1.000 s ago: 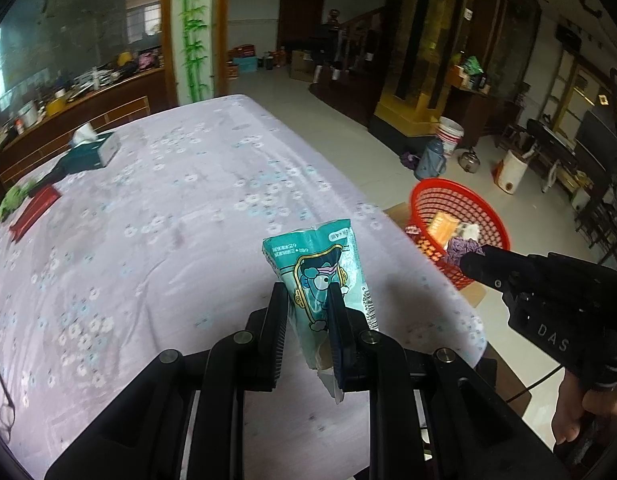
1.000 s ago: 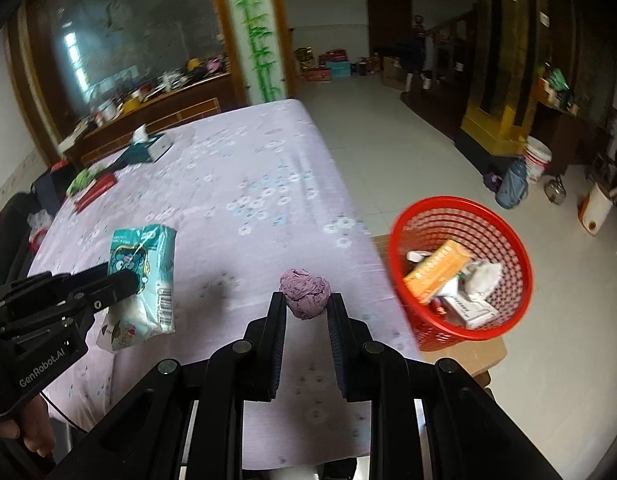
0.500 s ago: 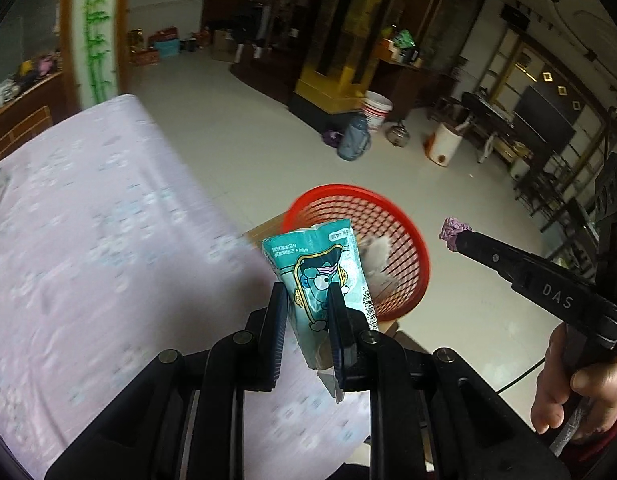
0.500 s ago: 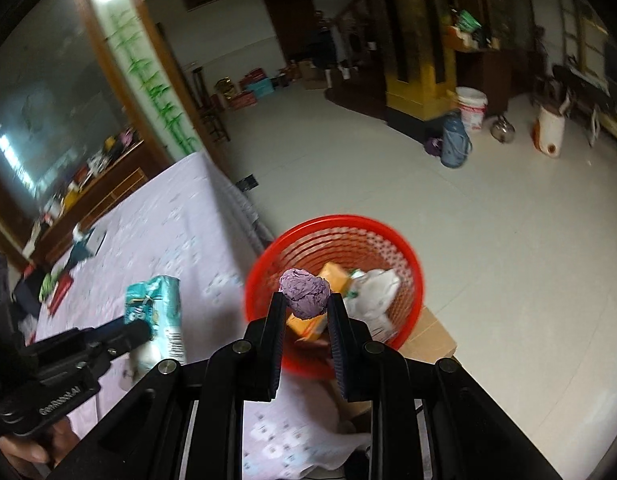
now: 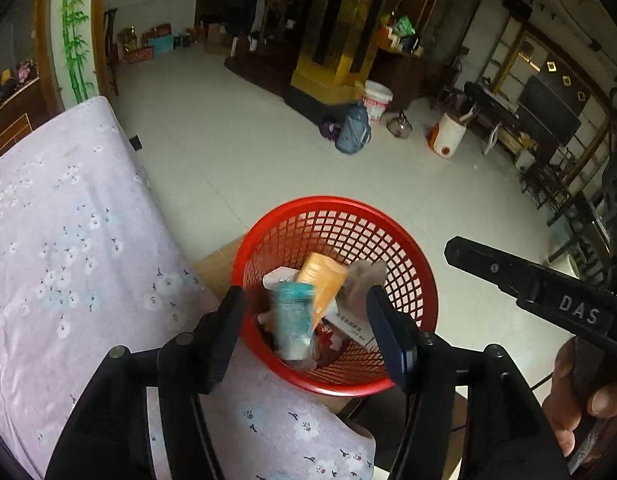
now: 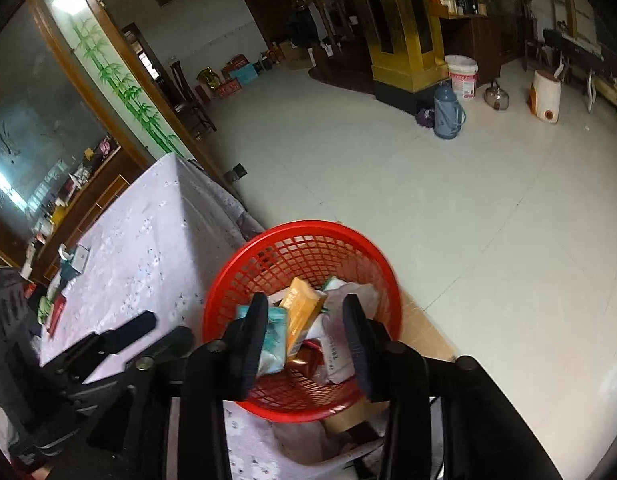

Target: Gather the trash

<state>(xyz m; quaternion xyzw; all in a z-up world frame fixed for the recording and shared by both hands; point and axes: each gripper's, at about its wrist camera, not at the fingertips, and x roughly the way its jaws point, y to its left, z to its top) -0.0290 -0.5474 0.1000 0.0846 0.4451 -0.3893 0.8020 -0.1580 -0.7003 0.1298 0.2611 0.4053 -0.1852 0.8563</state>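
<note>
Both my tools hang over the round red plastic mesh basket (image 5: pixel 404 248), which fills the lower centre of each view. My left gripper (image 5: pixel 304 322) has its jaws spread wide w/ nothing between them; the teal printed snack packet (image 5: pixel 294 320) sits blurred just beyond them, inside the basket beside the orange carton (image 5: pixel 324 280). My right gripper (image 6: pixel 304 336) is also parted, narrower than the left, holding nothing. In the left view it pokes in from the right edge as a black bar w/ a hand (image 5: pixel 584 400) under it. So as I read it, both drops are done or nearly so: the teal packet is in, and the basket holds a pile of wrappers, white paper etc. What's left: the lilac flowered tablecloth (image 5: pixel 68 248) looks bare close to me. At the table's far end, left edge of the right view, I see a teal tissue box (image 6: pixel 74 266) plus red and green bits (image 6: pixel 52 312); can't say if those are trash. Hard to make out: the packet is motion-smeared, maybe mid-fall. No crumpled wad picks out clearly in the pile. Basket bottom and its stand are hidden by my fingers and the cloth.
</note>
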